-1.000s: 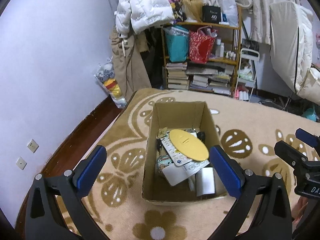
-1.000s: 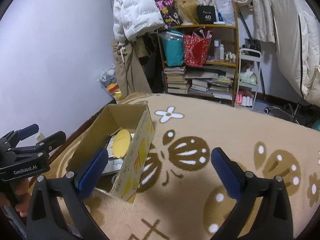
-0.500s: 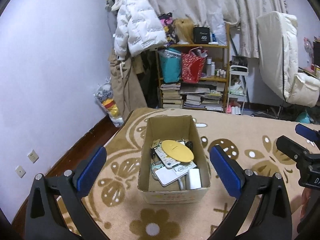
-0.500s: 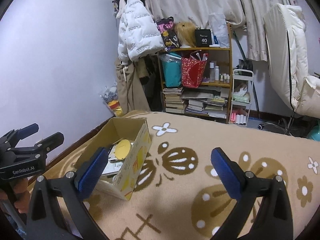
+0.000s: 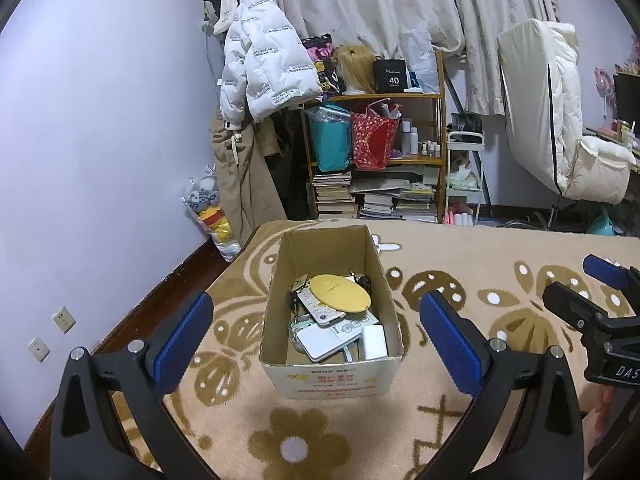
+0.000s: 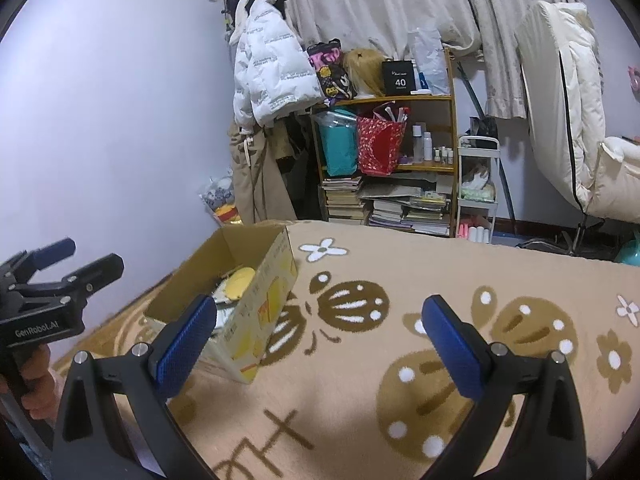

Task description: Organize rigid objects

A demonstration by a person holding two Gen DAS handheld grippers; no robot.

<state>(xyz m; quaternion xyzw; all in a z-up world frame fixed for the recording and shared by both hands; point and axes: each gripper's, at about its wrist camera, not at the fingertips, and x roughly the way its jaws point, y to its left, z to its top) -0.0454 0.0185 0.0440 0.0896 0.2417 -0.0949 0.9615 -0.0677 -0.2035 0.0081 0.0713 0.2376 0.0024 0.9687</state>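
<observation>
Rigid items, a yellow oval disc (image 5: 340, 294) among them, fill the open cardboard box (image 5: 332, 376) on the patterned beige blanket (image 6: 400, 280); left gripper (image 5: 316, 332) and right gripper (image 6: 320, 338), fingers wide and empty, hover nearby, sorting seemingly finished.

- Left wrist view: looks forward and down between the spread fingers of the left gripper (image 5: 316, 336), straight at the open cardboard box (image 5: 332, 376) on the patterned blanket (image 5: 480, 248), near it.
- Right wrist view: set further right, facing the same wall; the right gripper (image 6: 318, 338) frames bare blanket, the box lying to its left.
- Shared: box, blanket, bookshelf (image 5: 376, 160), white jacket (image 6: 272, 80); each view catches the other gripper at its edge.
</observation>
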